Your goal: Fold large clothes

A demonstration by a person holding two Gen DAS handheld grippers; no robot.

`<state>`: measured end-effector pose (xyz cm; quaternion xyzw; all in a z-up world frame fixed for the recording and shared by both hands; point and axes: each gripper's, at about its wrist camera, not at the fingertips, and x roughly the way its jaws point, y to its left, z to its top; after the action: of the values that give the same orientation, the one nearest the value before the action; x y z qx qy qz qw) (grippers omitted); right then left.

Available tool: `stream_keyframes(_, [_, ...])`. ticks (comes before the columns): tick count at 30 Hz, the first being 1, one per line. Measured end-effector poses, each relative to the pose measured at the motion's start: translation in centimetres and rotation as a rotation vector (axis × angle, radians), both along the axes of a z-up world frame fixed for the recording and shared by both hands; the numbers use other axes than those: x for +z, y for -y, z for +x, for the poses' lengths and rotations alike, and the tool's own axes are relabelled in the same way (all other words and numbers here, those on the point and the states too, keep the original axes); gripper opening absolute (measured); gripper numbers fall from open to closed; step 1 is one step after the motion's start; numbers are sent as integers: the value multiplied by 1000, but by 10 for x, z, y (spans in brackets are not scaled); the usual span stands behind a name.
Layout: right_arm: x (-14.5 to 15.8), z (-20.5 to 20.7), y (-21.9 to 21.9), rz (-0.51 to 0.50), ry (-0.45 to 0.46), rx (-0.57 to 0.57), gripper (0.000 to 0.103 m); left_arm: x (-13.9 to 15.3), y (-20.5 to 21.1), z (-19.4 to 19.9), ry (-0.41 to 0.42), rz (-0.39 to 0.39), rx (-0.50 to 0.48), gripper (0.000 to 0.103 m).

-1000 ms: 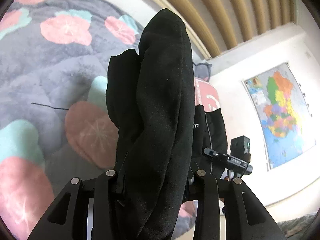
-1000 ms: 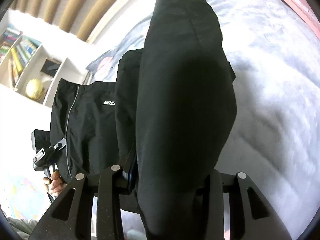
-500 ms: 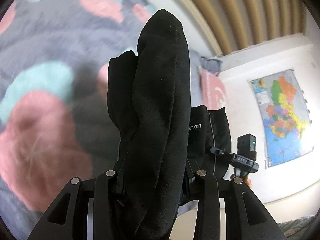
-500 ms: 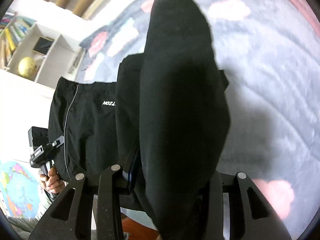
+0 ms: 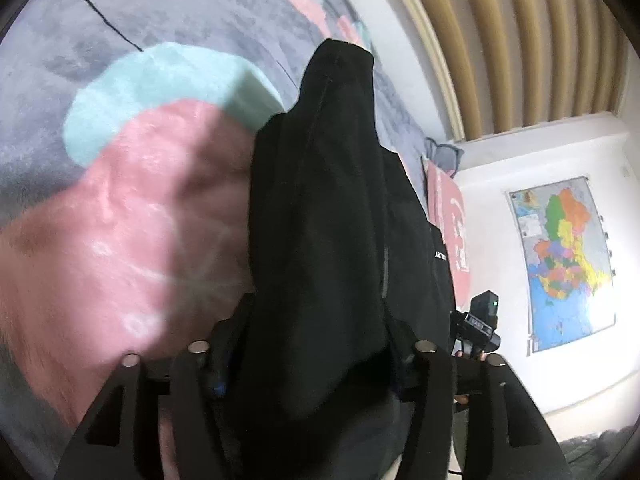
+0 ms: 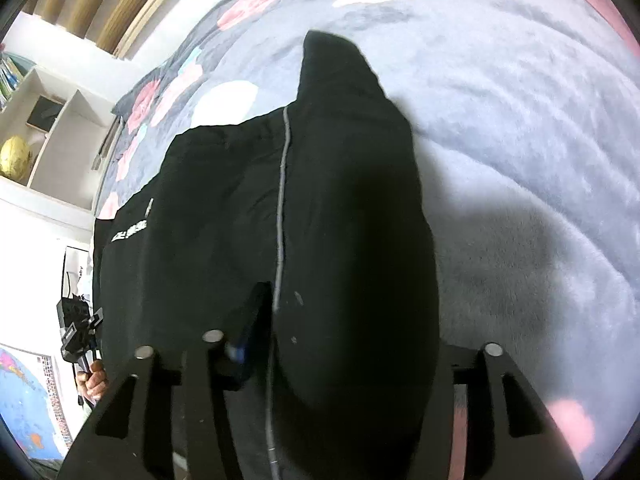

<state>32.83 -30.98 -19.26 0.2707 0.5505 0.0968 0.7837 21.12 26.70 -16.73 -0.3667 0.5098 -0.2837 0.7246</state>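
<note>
showing large black fabric trousers (image 5: 320,220) clenched by left gripper (image 5: 308,364) and right gripper (image 6: 340,360); uneven lowering onto the grey floral fleece blanket (image 6: 520,140) risks a skewed fold.

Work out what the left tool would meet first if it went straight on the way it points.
Probably the flowered blanket, past the black garment bunched in the left tool; depth is unclear.

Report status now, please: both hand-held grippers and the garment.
Left hand-held gripper shut on black garment. Right hand-held gripper likewise. Floral blanket beneath, nothing blocking.
</note>
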Motion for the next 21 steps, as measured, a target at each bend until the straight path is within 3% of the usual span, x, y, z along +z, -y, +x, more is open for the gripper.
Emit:
stream_keyframes(3, [-13, -8, 13, 8, 39, -13, 72, -9, -2, -2, 37, -20, 3, 63])
stream_keyframes(7, [-18, -22, 20, 1, 93, -17, 77, 2, -6, -16, 117, 14, 21, 63])
stream_keyframes(9, [-13, -35, 25, -51, 141, -23, 77, 13, -10, -28, 185, 80, 52, 63])
stream_keyframes(13, [17, -70, 29, -190, 220, -54, 78, 63, -20, -73, 319, 274, 147, 62])
stream_keyframes(16, [63, -111, 20, -386, 322, -101, 80, 95, -16, -98, 379, 333, 176, 62])
stream_keyframes(19, [96, -135, 4, -367, 429, -120, 94, 127, 21, -111, 439, 465, 134, 63])
stream_keyframes(21, [99, -138, -13, -318, 435, -86, 99, 132, 54, -114, 462, 584, 103, 63])
